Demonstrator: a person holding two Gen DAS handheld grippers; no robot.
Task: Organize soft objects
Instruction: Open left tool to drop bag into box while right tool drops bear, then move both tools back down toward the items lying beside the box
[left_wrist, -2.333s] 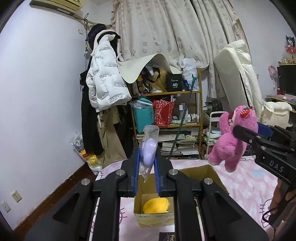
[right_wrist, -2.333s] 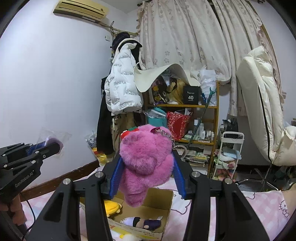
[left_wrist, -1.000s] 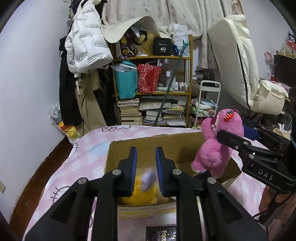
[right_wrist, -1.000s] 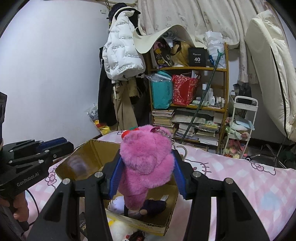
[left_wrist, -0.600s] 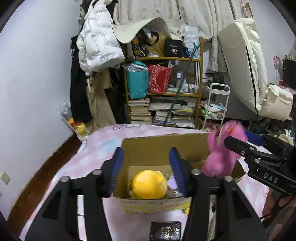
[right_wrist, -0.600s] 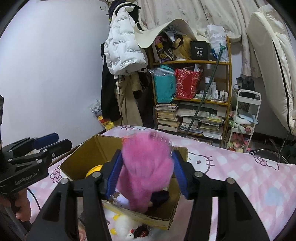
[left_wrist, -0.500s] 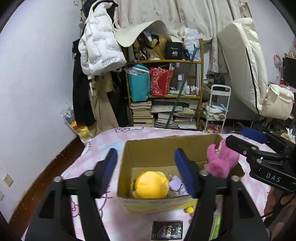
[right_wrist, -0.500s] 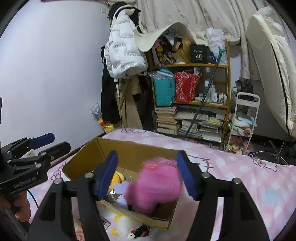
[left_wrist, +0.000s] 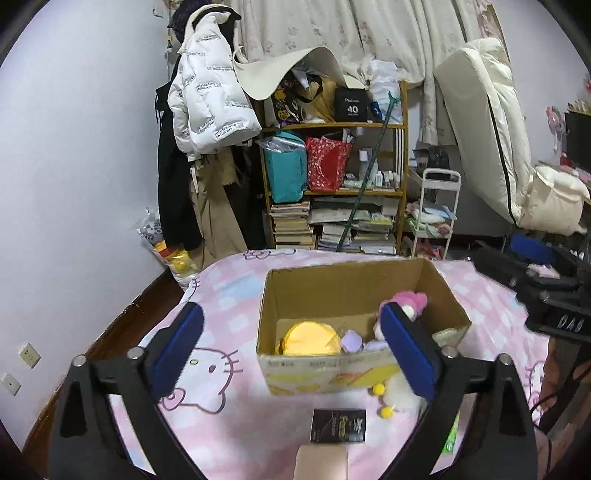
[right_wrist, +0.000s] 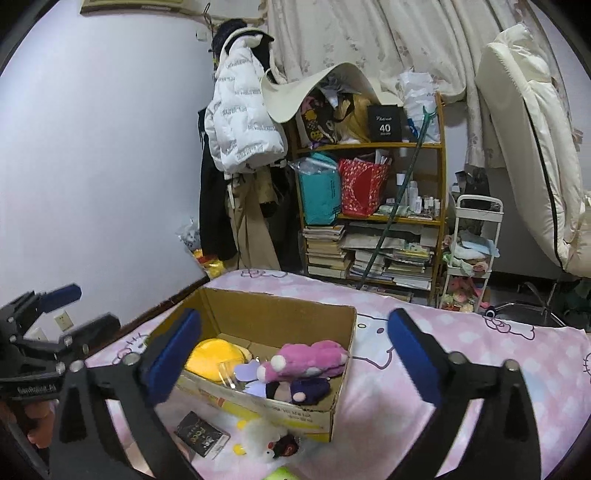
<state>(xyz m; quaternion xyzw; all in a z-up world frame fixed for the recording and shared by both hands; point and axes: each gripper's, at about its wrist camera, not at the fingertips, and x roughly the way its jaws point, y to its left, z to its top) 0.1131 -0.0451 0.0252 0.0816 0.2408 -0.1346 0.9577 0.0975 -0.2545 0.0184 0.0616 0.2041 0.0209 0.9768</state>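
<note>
An open cardboard box sits on the pink bedspread. Inside lie a yellow plush, a lilac bagged toy, a pink plush and a dark purple plush. A white plush with yellow feet lies on the bed in front of the box. My left gripper is open and empty, held above the box's near side. My right gripper is open and empty above the box.
A small black box lies on the bed near the white plush. A green object shows at the bottom edge. A cluttered bookshelf, hanging coats and a white cart stand beyond the bed.
Both grippers opened. The lilac bagged toy dropped from the left gripper into the box and the pink plush dropped from the right gripper into it. Both grippers pulled back.
</note>
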